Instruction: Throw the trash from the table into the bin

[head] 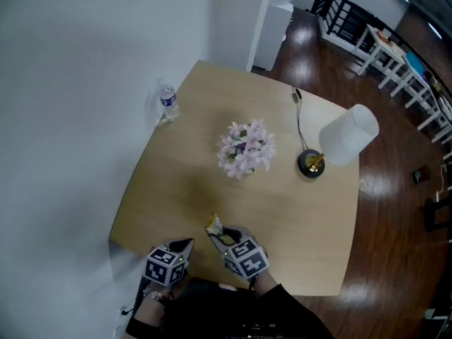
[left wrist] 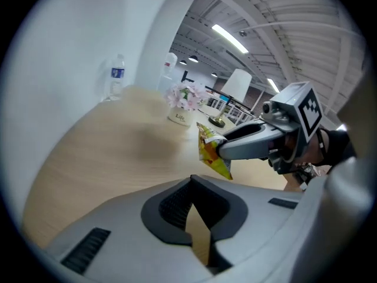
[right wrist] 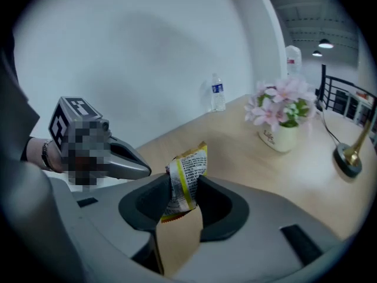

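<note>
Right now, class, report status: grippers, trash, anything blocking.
Right gripper shut on wrapper, above table edge. Left gripper shut, empty. Flowers, lamp, bottle farther off, not blocking.

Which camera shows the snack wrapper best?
The right gripper view: the snack wrapper stands close up, pinched between that gripper's fingers, print visible. The left gripper view shows it sideways; the head view, only a yellow scrap.

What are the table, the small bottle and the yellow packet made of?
The table looks like pale wood or wood-look laminate, matte, with faint grain. The bottle is probably clear plastic: see-through, with a blue label. The packet is likely thin plastic or foil film: crinkled, printed, slightly shiny.
</note>
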### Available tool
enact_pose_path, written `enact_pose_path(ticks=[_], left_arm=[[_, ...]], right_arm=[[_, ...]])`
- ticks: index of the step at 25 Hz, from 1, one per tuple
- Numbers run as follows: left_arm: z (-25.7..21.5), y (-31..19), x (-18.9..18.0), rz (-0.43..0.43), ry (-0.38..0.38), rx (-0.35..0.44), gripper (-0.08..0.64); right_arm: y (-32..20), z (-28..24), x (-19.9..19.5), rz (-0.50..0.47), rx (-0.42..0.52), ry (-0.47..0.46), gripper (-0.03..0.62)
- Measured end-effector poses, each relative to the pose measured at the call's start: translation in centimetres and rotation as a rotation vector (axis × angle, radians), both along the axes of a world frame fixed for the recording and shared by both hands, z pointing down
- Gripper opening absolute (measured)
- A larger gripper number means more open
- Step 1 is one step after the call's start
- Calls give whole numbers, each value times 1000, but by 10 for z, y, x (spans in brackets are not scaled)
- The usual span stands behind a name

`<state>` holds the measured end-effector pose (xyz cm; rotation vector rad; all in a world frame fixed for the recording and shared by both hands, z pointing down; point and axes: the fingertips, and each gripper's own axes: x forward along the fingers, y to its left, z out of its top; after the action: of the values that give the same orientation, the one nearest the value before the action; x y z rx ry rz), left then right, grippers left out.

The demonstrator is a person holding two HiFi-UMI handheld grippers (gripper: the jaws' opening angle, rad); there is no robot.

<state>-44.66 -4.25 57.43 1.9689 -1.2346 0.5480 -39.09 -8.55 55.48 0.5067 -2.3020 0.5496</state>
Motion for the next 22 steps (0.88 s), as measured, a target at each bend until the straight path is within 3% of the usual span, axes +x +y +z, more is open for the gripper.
enact_pose_path(ticks=[13,22], left_arm=[[-16,-32,193,429,-3,38,2],[-21,-10,332,757,-12,49,0]], right_arm=[[20,-11,234,471,-42,-54,146],[60,-8,356,755,-31,-101,146]])
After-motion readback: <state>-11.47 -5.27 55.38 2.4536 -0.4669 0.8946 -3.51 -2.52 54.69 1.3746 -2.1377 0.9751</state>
